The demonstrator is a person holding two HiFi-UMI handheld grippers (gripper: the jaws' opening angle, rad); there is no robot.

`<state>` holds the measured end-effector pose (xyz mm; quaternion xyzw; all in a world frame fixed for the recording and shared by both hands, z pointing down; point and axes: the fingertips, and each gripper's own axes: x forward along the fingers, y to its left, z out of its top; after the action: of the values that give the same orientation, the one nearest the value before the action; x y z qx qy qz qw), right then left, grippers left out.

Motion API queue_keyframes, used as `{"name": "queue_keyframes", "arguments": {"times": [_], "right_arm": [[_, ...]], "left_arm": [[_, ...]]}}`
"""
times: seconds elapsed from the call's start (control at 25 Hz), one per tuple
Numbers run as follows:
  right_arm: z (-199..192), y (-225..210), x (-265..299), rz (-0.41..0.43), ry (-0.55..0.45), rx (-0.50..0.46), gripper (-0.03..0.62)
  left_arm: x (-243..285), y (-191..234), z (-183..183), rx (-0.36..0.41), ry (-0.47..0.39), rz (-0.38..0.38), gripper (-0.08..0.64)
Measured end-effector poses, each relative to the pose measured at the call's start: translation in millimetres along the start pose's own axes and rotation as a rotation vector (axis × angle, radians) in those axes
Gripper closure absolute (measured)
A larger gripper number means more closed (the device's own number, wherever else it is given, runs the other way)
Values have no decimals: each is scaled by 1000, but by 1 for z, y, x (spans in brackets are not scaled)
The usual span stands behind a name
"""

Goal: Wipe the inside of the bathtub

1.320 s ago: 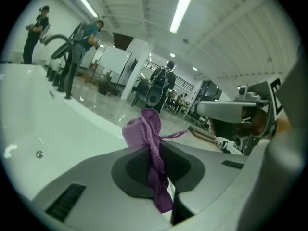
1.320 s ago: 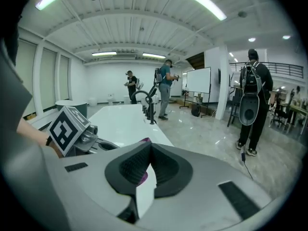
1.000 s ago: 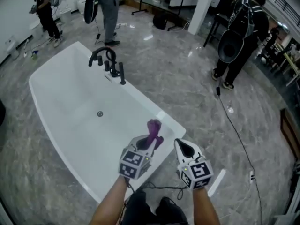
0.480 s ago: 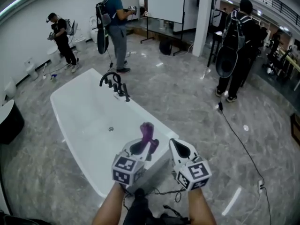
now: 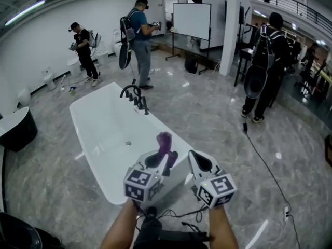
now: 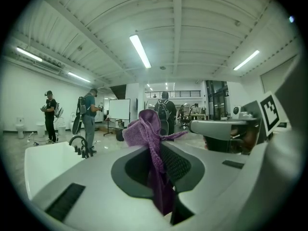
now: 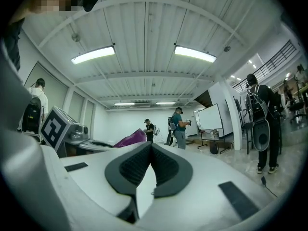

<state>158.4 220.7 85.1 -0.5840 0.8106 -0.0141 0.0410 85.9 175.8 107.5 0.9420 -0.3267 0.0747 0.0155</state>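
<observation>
Left gripper (image 5: 162, 162): clamped on a purple cloth (image 5: 165, 141), which is bunched upright above the tips.
Right gripper (image 5: 197, 163): jaws together, empty.
Bathtub (image 5: 98, 134): centre-left of frame, above both grippers; long axis runs upper left to lower centre.

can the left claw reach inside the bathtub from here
Probably yes: the left claw, shut on the purple cloth, hovers over the near end of the bathtub, nothing between.

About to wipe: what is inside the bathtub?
Only a drain shows on the bathtub floor. Its near end is hidden behind the left hand-held gripper and purple cloth.
</observation>
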Motion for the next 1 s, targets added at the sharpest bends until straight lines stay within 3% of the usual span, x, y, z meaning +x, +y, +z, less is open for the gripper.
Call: {"name": "queue_keyframes", "arguments": {"times": [0.36, 1.0], "right_arm": [[19, 15, -48, 19, -44, -9, 589], [11, 12, -56, 7, -41, -6, 589]], "left_arm": [[-30, -47, 11, 25, -18, 4, 511], [-29, -55, 5, 41, -40, 22, 511]]}}
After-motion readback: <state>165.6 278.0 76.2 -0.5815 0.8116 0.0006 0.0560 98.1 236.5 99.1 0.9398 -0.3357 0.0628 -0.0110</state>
